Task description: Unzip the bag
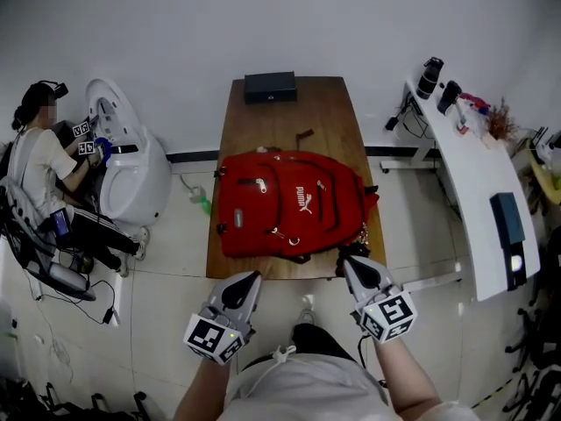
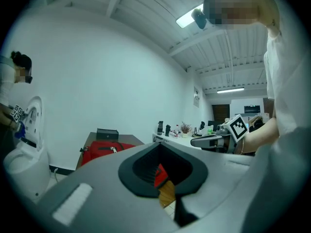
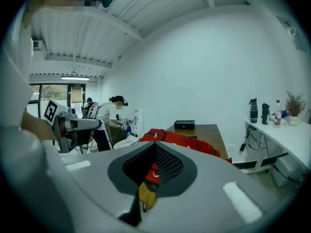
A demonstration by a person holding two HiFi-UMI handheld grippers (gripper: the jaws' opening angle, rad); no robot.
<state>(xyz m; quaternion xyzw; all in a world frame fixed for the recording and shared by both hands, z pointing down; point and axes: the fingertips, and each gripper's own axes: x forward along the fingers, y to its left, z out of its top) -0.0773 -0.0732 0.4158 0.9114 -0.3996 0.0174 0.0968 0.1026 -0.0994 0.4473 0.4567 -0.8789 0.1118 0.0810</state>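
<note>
A red backpack (image 1: 294, 204) lies flat on the wooden table (image 1: 280, 112), its zips closed and metal pulls showing on the front. Both grippers hover off the table's near edge, short of the bag. My left gripper (image 1: 250, 279) is shut and empty, pointing at the bag's near left corner. My right gripper (image 1: 349, 261) is shut and empty, with its tip close to the bag's near right corner. The left gripper view shows the backpack (image 2: 104, 148) beyond closed jaws. The right gripper view shows the backpack (image 3: 180, 141) ahead of closed jaws.
A black box (image 1: 270, 86) sits at the table's far end, with a small dark item (image 1: 304, 135) behind the bag. A white desk (image 1: 478, 191) with bottles stands at the right. A seated person (image 1: 39, 160) works beside a white machine (image 1: 131, 160) at the left.
</note>
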